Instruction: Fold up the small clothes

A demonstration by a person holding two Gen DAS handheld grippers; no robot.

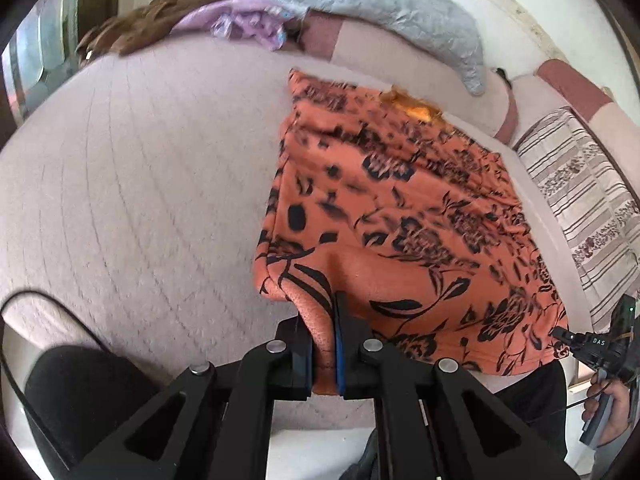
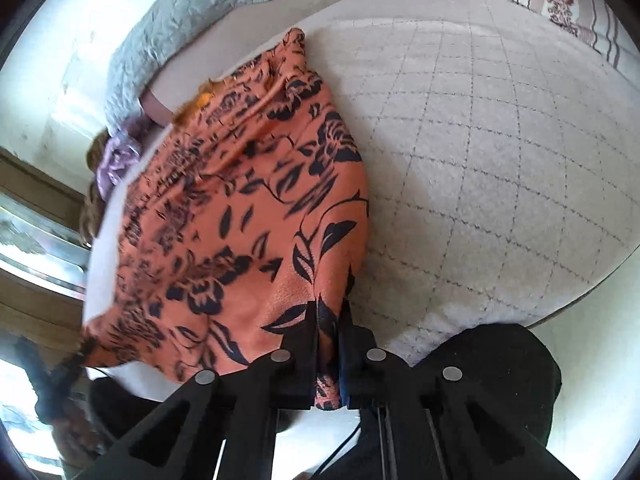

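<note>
We see the left gripper [image 1: 324, 344] closed on a bunched near corner of the orange floral garment [image 1: 400, 216], cloth pinched between its blue pads. The right gripper [image 2: 329, 356] is likewise clamped on the opposite near corner of the same garment [image 2: 240, 208]. The garment is spread over the quilted bed cover [image 1: 132, 184], its near edge lifted between both grippers, its long axis running away from us toward the grey quilted blanket [image 1: 384, 12] at the far side.
</note>
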